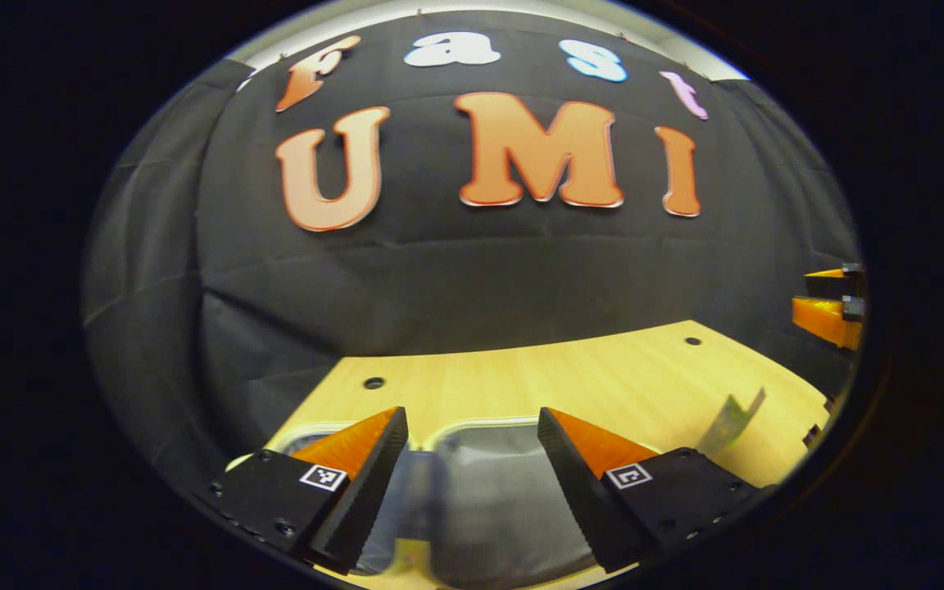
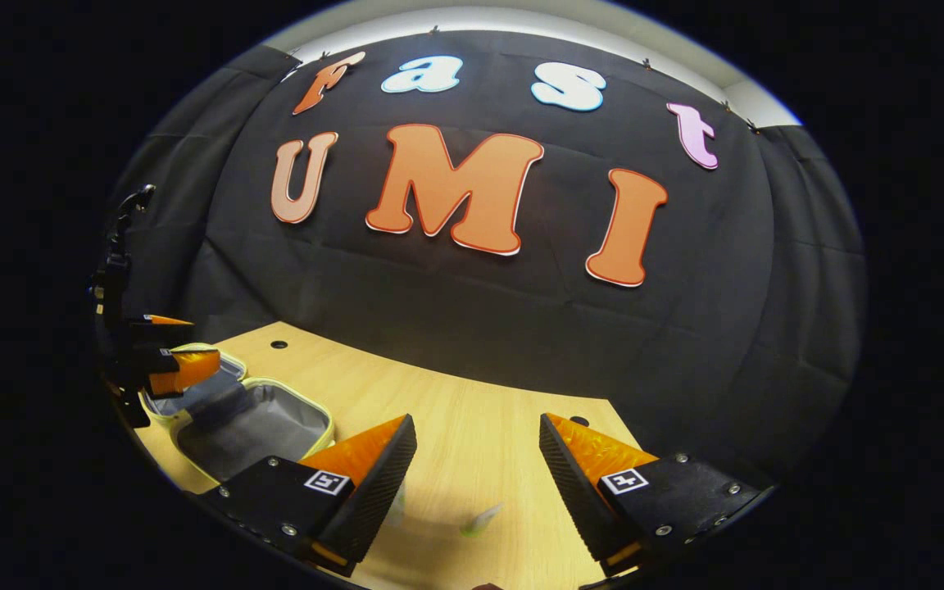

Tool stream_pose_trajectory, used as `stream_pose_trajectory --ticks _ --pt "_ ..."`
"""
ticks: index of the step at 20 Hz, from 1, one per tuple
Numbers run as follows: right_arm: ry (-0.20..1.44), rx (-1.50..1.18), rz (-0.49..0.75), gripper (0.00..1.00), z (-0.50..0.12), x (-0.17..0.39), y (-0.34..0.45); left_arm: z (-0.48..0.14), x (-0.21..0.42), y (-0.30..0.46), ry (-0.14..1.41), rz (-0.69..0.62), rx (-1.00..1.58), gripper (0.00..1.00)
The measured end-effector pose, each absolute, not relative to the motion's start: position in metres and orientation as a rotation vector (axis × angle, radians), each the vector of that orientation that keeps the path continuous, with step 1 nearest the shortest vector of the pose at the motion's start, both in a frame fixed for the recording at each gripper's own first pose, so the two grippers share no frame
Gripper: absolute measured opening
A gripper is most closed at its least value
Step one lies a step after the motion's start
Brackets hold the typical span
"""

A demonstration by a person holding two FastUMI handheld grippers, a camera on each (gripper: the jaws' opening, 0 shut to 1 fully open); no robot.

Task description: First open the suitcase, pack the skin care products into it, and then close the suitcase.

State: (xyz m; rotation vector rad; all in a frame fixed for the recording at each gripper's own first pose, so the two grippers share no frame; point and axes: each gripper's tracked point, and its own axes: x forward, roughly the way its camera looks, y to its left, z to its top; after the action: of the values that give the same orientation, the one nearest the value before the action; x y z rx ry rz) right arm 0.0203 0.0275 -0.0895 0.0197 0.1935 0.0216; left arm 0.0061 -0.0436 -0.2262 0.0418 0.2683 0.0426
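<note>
The small suitcase [image 2: 308,414] lies open on the wooden table at the left of the right gripper view, with a pale rim and grey lining. My left gripper [image 1: 472,418] hovers open right above it, the grey lining [image 1: 505,508] showing between its fingers. A blurred pale shape [image 1: 415,508] sits by its left finger; I cannot tell what it is. In the right gripper view that same left gripper [image 2: 193,344] hangs over the case's far end. My right gripper [image 2: 477,422] is open over the table, above a small pale-green tube [image 2: 480,520]. A greenish tube [image 1: 730,422] lies right of the case.
The light wooden table [image 2: 456,410] has small round holes [image 1: 374,383] near its back edge. Black cloth walls close in behind and at both sides. My right gripper [image 1: 837,299] shows at the far right edge of the left gripper view.
</note>
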Motion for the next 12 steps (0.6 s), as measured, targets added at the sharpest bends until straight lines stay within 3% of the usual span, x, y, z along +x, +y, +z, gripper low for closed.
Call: stream_pose_trajectory --ticks 7,12 --pt "0.224 0.020 -0.017 0.96 -0.109 0.013 -0.025 -0.244 0.006 -0.204 0.279 -0.245 0.036 0.99" --pt "0.243 0.012 -0.028 0.96 -0.120 0.008 -0.047 -0.264 0.013 -0.265 0.305 -0.334 0.047 0.99"
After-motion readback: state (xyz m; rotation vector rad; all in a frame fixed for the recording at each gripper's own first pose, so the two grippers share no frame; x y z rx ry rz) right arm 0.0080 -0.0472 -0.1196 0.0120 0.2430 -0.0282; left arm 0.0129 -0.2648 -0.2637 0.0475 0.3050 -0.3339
